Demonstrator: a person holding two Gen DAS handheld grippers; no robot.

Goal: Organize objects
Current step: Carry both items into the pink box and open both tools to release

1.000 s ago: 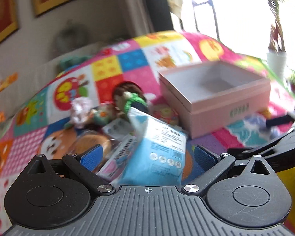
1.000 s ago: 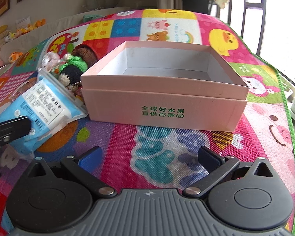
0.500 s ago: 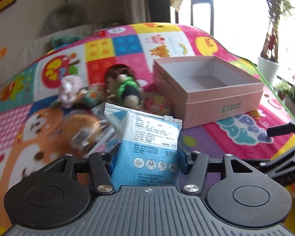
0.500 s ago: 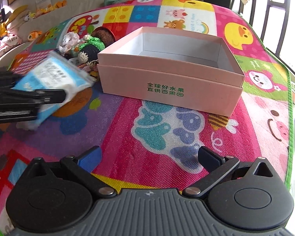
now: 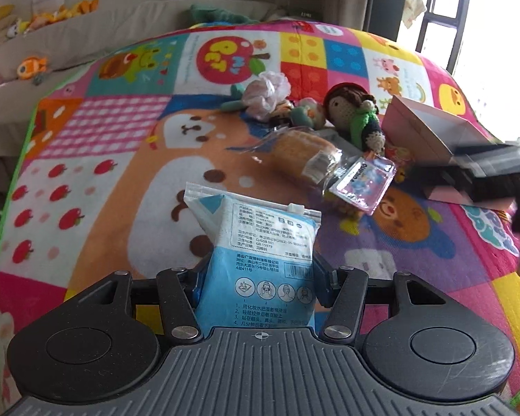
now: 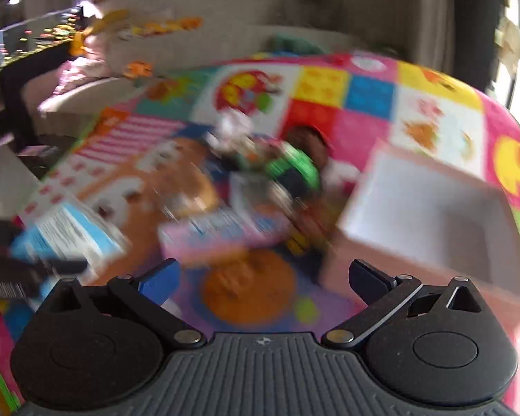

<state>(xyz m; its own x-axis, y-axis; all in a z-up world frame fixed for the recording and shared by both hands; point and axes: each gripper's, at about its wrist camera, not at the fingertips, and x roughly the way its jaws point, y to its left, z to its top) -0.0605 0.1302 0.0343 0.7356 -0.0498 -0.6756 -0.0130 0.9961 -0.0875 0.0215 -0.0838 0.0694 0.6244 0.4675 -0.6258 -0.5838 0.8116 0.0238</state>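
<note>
Surface: patchwork mat (image 5: 97, 159)
Box (image 6: 433, 215): empty, at 3 o'clock
Left gripper (image 5: 260, 287): clamps pack (image 5: 260, 242), open before
Right gripper (image 6: 263, 277): open, empty

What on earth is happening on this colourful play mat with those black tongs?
A person is tidying up with a pair of hand-held tongs. The left tongs are clamped on a blue and white packet, held above the mat. The right tongs are open and empty, over the mat near an open pink box, which looks empty. Still lying loose beside the box are a crocheted doll, a wrapped bun and a small pink pouch.
</note>
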